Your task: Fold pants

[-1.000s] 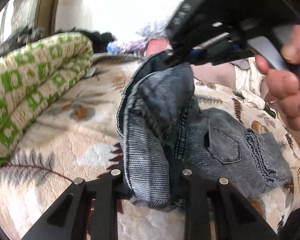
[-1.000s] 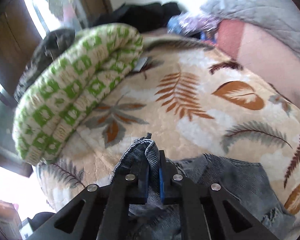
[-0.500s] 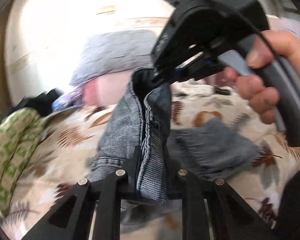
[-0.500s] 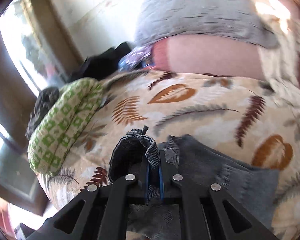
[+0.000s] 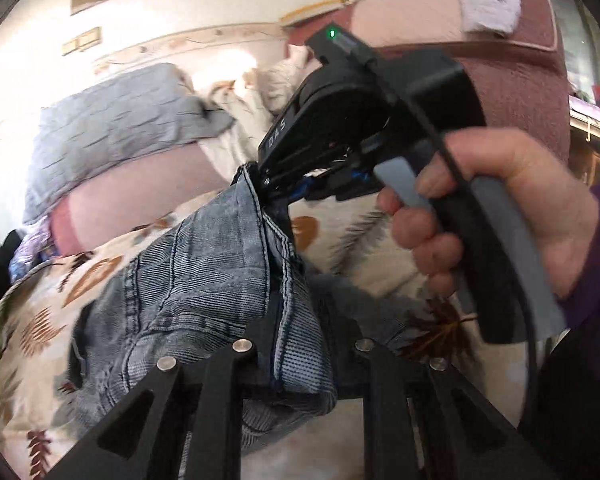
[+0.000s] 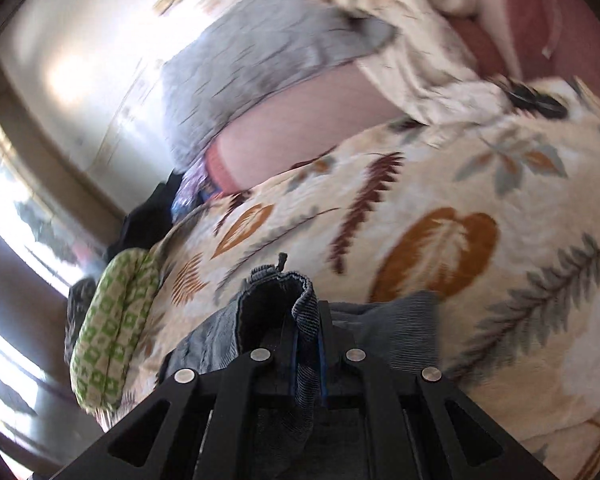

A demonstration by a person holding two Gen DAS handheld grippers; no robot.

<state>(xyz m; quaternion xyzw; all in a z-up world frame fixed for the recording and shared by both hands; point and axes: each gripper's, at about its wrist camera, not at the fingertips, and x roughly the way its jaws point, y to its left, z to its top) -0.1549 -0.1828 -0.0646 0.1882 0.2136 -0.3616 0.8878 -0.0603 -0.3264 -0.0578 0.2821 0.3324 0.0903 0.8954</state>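
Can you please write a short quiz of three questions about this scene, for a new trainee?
1. True or false: the right gripper is shut on denim of the jeans.
2. Which lies under the jeans? A) a leaf-print blanket B) a wooden floor C) a glass table
3. Fill in: the green-and-white roll appears at the ___ side of the right wrist view.

Key: 1 true; 2 A; 3 left.

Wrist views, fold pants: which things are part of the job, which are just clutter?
In the job:
- jeans
- left gripper, clamped on jeans
- right gripper, clamped on jeans
- leaf-print bedspread, the work surface

Lying about:
- green patterned quilt
- grey blanket
- dark clothes
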